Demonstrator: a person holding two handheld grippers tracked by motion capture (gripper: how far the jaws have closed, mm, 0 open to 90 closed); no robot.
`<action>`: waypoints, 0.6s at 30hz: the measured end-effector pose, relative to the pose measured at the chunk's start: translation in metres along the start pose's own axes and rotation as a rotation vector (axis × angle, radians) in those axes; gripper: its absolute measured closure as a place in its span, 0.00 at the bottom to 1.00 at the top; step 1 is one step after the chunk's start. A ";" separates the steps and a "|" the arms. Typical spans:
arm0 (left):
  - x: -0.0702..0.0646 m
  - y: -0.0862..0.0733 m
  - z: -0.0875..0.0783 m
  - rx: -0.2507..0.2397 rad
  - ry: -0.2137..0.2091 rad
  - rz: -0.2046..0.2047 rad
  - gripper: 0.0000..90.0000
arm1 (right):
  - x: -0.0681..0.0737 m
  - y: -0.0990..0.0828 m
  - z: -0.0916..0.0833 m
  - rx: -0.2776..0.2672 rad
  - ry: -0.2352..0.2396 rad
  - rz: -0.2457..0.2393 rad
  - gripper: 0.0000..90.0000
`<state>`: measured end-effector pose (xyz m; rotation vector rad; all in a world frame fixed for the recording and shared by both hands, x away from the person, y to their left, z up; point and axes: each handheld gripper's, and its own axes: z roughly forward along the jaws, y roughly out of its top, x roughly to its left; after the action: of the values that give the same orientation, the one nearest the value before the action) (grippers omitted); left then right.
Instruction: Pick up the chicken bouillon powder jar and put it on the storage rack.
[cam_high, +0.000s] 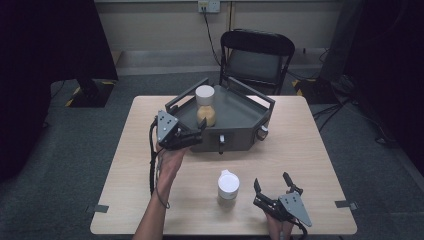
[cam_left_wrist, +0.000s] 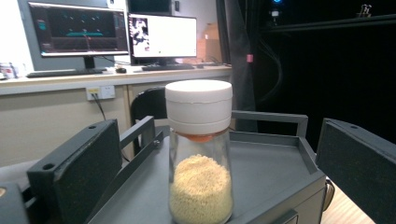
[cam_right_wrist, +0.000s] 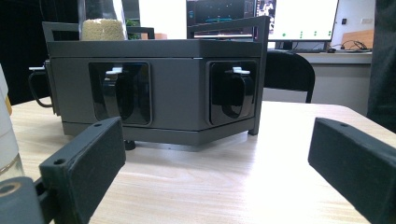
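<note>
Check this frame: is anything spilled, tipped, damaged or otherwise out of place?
Nothing stands out. The grain-filled jar stands upright and capped on the grey tray; the second white-lidded jar stands upright on the table. No grains lie loose. The left tool is open near the tray jar, and the right tool is open too.

A clear glass jar (cam_left_wrist: 201, 186) with a white lid (cam_left_wrist: 199, 105) holds pale yellow grains. It stands on a dark grey tray (cam_high: 240, 112) on a light wood-grain bench (cam_high: 310, 165). Both hand-held grippers are black.
</note>
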<state>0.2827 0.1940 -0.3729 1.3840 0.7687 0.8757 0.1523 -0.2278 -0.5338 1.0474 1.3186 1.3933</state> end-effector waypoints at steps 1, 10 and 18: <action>-0.001 -0.001 -0.002 -0.001 0.004 0.005 0.00 | 0.000 0.000 0.000 0.001 0.000 0.001 0.03; -0.005 -0.016 -0.029 -0.045 0.021 -0.018 0.00 | 0.000 0.000 0.000 -0.001 0.000 0.000 0.03; -0.008 -0.029 -0.047 -0.063 0.031 -0.035 0.00 | 0.000 0.000 0.000 -0.001 0.000 0.000 0.03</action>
<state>0.2395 0.2106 -0.4046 1.3003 0.7803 0.8881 0.1523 -0.2277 -0.5339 1.0470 1.3176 1.3940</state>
